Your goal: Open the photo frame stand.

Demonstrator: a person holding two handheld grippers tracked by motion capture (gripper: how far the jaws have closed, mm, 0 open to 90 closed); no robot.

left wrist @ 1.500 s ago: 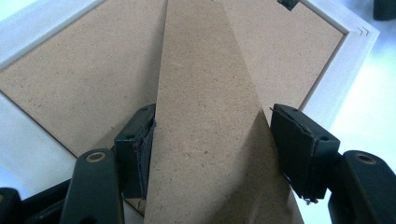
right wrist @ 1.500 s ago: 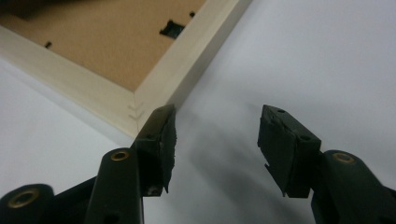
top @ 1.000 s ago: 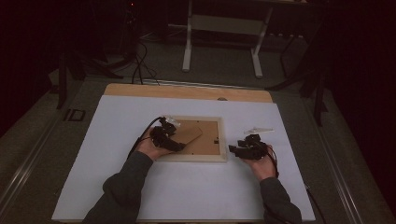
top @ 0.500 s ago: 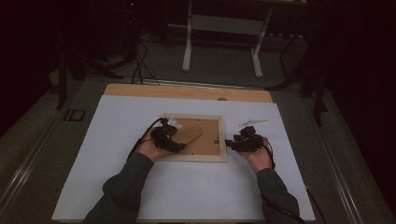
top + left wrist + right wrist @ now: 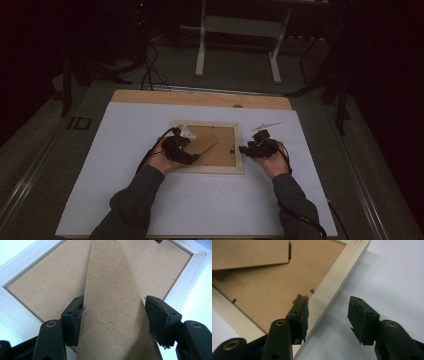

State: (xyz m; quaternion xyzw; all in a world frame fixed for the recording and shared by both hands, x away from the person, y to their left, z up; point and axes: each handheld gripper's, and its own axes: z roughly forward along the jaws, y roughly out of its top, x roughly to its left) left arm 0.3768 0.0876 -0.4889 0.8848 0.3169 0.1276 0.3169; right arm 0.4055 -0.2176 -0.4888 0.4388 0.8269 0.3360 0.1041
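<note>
High view: picture frame (image 5: 209, 147) lies face down on the white surface (image 5: 125, 200), hardboard back up. Left tongs (image 5: 189, 147) sit over the frame's left part, at the fold-out stand (image 5: 206, 143). Right tongs (image 5: 243, 150) are at the frame's right rail.

Left gripper view: jaws wide, straddling the stand (image 5: 113, 310); each pad stands near a stand edge, but I cannot tell whether either pad presses.

Right gripper view: jaws have just been closing and are still wide. The pale wooden rail (image 5: 332, 290) runs between them; left pad over the backing board (image 5: 274, 282), right pad over bare surface (image 5: 392, 272), neither pad pressing.

Judgement: the step is pinning the rail. Centre the rail between the pads, close squarely across it, and keep the left tongs steady so the frame does not slide or twist.
</note>
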